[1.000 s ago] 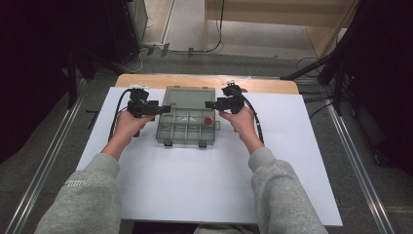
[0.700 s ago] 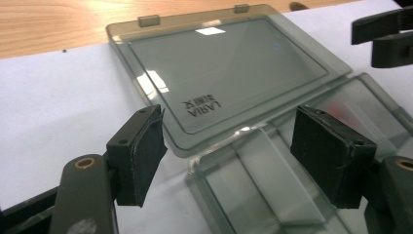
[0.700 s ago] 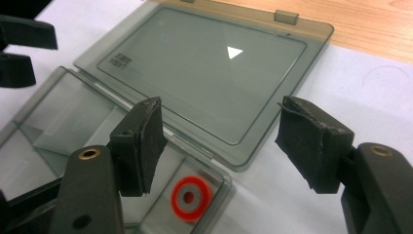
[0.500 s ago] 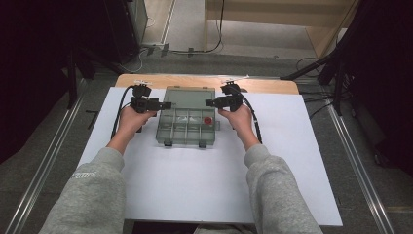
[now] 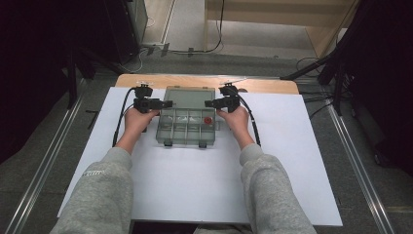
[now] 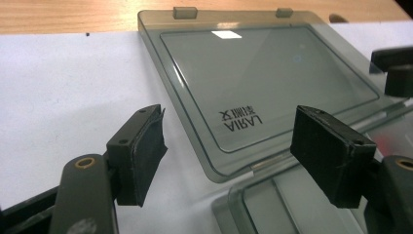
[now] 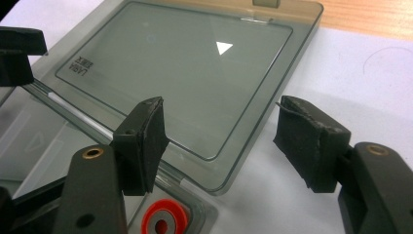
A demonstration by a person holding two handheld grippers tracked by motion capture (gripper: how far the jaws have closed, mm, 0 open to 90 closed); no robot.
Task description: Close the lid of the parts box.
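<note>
Grey sweatshirt sleeves (image 5: pixel 104 195); black tools, brass-ringed screw holes, trailing black cables (image 5: pixel 120 117).

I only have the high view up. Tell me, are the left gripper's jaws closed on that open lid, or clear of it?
Observer: Clear. The left gripper is open, its jaws either side of the lid corner near the hinge.
Operator: And the right one?
Observer: The right gripper is open too, astride the lid's other near corner, pads not pressing.
Operator: What's the red thing in the box?
Observer: A red ring with a pale centre and a hole, in the compartment by the right gripper.
</note>
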